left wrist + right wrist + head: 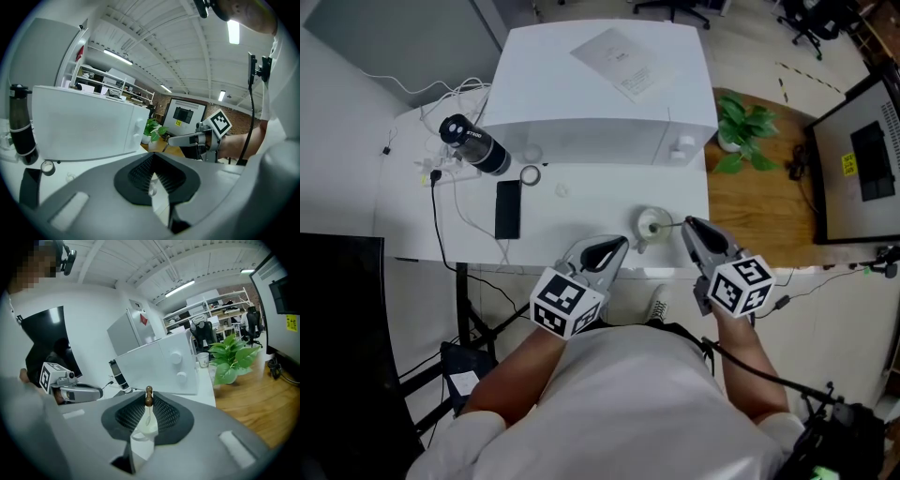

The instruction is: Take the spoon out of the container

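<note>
1. At the far left of the white table (581, 211) lay a black bottle (476, 145). A phone (508, 208) and a roll of tape (530, 174) sat just to its right. None of these seemed to belong to the job.
2. The left gripper (622, 244) hovered over the near edge of the table, pointing at the container from its left. Its jaws were drawn almost together, with only a thin slit between them. They gripped nothing I could make out (a small white shape showed through the slit, too unclear to name).
3. The container (641, 225), a small white cup, stood close to the near edge between the two grippers, on the near side of the big white box (600, 94).
4. The spoon (148, 398) was still in the cup, bowl down, with its brown beaded handle end reaching out to the right.
5. The right gripper (688, 225) had its jaws narrowed onto that handle end, pinching it at their very tips above the cup.
6. Further right, past the table, a potted plant (745, 131) stood on the wooden floor.
7. As I judged it, the grasp was made but the lift was not. What was left was to raise the spoon clear of the rim without tipping the light cup, which nothing visibly steadied.
</note>
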{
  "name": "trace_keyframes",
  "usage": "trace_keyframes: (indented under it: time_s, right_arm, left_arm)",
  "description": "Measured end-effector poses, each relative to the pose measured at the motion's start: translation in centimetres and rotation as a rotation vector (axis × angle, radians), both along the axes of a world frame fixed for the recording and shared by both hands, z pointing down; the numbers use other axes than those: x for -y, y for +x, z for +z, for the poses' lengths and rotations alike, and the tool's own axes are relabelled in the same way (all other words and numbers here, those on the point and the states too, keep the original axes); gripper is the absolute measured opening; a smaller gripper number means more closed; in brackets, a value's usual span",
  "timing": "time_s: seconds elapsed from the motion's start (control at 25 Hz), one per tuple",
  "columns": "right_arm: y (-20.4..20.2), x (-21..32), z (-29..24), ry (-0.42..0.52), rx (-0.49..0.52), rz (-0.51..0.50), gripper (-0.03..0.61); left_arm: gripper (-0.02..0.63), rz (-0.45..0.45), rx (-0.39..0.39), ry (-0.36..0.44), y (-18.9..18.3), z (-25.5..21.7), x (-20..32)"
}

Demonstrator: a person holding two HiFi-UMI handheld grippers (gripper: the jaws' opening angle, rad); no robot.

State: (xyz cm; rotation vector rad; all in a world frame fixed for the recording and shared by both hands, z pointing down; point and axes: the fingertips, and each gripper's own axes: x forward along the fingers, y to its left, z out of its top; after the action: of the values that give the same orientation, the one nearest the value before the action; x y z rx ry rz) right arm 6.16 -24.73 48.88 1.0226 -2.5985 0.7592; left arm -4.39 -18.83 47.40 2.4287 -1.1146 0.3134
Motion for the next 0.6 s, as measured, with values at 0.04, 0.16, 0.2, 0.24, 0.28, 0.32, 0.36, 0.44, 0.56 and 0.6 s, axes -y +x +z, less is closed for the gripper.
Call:
trace_keyframes:
  time_s: [0.04,0.16,0.2,0.24,0.28,0.32,0.36,0.44,0.56,0.6]
  right_arm:
    - [0.1,-0.1,-0.4,0.006,0.007,0.002,0.057]
    - [0.2,-0.8,-1.7,0.022,0.031,0.010,0.057]
    - [0.3,-1.0,-2.1,0.028,0.038,0.012,0.057]
    - [0.3,-1.3,-2.5,0.034,0.043,0.012,0.057]
    - [0.3,-1.6,-2.8,0.040,0.047,0.012,0.057]
    - [0.3,-1.9,-3.2,0.046,0.048,0.011,0.057]
    - [0.3,-2.2,-3.5,0.053,0.050,0.010,0.057]
    - [0.4,-2.9,-4.0,0.063,0.055,0.010,0.057]
    - [0.7,-4.0,-4.7,0.074,0.063,0.012,0.057]
    - [0.8,-4.3,-4.8,0.077,0.064,0.015,0.057]
  left_arm:
    - [0.005,0.001,0.000,0.004,0.0,-0.1,-0.1]
    - [0.005,0.005,0.001,0.017,0.2,-0.5,-0.6]
    - [0.005,0.006,0.001,0.021,0.3,-0.6,-0.7]
    - [0.005,0.007,0.001,0.024,0.3,-0.6,-0.8]
    - [0.005,0.008,0.001,0.026,0.3,-0.7,-1.0]
    - [0.005,0.009,-0.002,0.025,0.3,-0.7,-1.1]
    - [0.005,0.007,-0.006,0.022,0.3,-0.6,-1.2]
    - [0.005,0.004,-0.013,0.020,0.2,-0.7,-1.4]
    - [0.005,0.003,-0.014,0.023,0.0,-0.8,-1.8]
    - [0.005,0.005,-0.013,0.023,0.0,-0.8,-1.9]
